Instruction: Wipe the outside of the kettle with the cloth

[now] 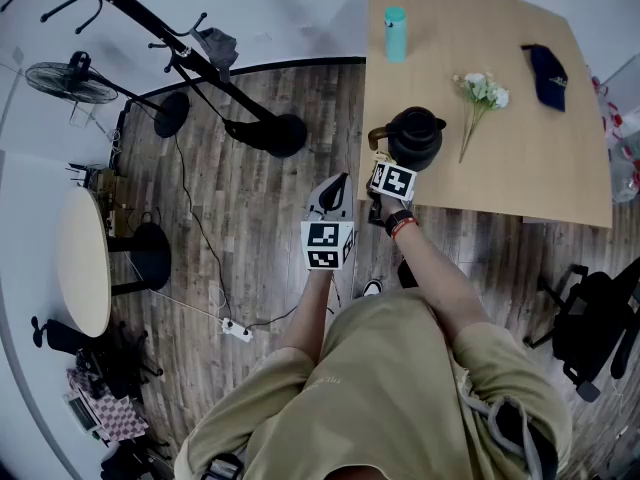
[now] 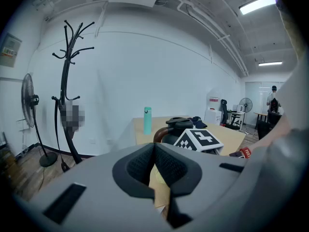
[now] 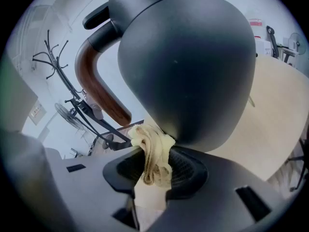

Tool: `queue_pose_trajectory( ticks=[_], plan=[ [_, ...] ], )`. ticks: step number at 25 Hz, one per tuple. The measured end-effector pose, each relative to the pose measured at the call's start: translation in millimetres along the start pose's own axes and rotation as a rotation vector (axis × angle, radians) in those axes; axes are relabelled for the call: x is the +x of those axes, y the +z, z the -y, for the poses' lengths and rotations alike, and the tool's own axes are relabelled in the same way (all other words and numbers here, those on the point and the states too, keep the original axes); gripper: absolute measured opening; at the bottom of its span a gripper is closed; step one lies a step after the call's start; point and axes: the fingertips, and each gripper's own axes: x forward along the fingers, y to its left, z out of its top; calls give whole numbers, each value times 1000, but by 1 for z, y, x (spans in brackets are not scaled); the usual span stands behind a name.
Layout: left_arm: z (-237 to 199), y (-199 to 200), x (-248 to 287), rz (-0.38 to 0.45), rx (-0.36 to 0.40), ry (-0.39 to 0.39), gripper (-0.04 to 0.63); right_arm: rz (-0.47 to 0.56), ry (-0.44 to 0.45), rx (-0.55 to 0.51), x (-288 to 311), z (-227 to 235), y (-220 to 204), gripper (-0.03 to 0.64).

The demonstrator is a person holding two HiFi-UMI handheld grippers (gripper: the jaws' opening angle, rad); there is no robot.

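A black kettle point(image 1: 415, 136) with a brown handle stands near the front edge of the wooden table point(image 1: 520, 168). It fills the right gripper view point(image 3: 188, 62). My right gripper point(image 1: 384, 162) is at the kettle's near side, shut on a bunched cream cloth point(image 3: 153, 153). The cloth is pressed against the kettle's lower wall, beside the handle point(image 3: 99, 86). My left gripper point(image 1: 338, 182) hangs over the floor left of the table corner, with its jaws together and apparently nothing held. In the left gripper view the kettle point(image 2: 175, 129) and the right gripper's marker cube point(image 2: 198, 140) show just ahead.
On the table stand a teal bottle point(image 1: 396, 33), a bunch of white flowers point(image 1: 482, 93) and a dark cap point(image 1: 546, 73). A coat rack point(image 1: 200, 63), a fan point(image 1: 70, 80) and a round table point(image 1: 82, 258) are to the left. A power strip point(image 1: 237, 330) lies on the floor and an office chair point(image 1: 590, 328) stands at right.
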Motion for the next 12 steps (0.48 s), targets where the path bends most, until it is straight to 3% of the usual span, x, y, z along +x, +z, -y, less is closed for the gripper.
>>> queue_pose_trajectory(
  ticks=[12],
  plan=[
    [-2,-6,-2,-10,2,4,21,15,-11,39,4,7,0,137]
  ],
)
